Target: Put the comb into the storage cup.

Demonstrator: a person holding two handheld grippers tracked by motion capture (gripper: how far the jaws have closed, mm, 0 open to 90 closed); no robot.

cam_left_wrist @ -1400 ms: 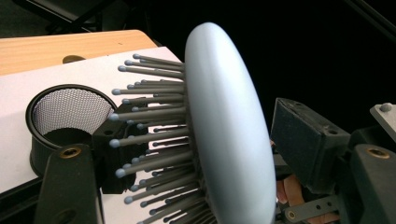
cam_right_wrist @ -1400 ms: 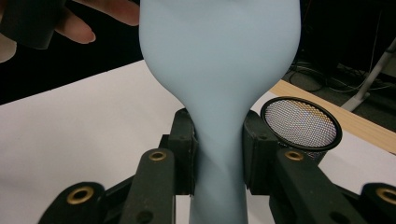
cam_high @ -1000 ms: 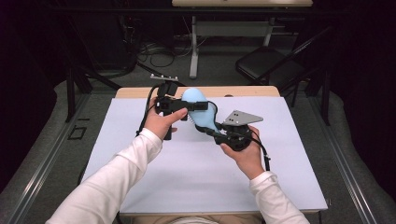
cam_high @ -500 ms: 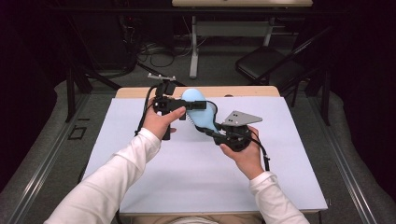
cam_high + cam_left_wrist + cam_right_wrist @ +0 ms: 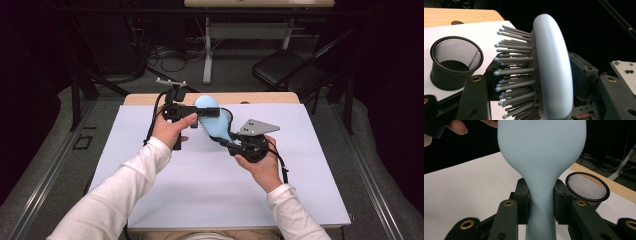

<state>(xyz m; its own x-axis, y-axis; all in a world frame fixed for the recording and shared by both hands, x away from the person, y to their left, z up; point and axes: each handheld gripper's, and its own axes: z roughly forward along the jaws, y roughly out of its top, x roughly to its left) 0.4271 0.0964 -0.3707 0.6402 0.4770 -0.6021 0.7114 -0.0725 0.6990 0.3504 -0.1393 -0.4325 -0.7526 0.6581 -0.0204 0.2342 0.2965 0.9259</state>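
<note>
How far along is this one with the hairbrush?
Done: the hairbrush is off the table, its handle clamped in the right gripper. In hand: the left gripper has just been closing around the brush head; whether its pads press yet is unclear. Left: probably finishing the handover and setting it down, perhaps in the mesh cup.

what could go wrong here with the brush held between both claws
1. The left claw has just been closing around the hairbrush head, its jaws either side of bristles and rounded back; the bristles may bend or the head may slip out.
2. The right claw clamps the smooth narrow handle; if both pull differently, it could twist loose.
3. A dropped brush could knock the mesh cup nearby.
</note>
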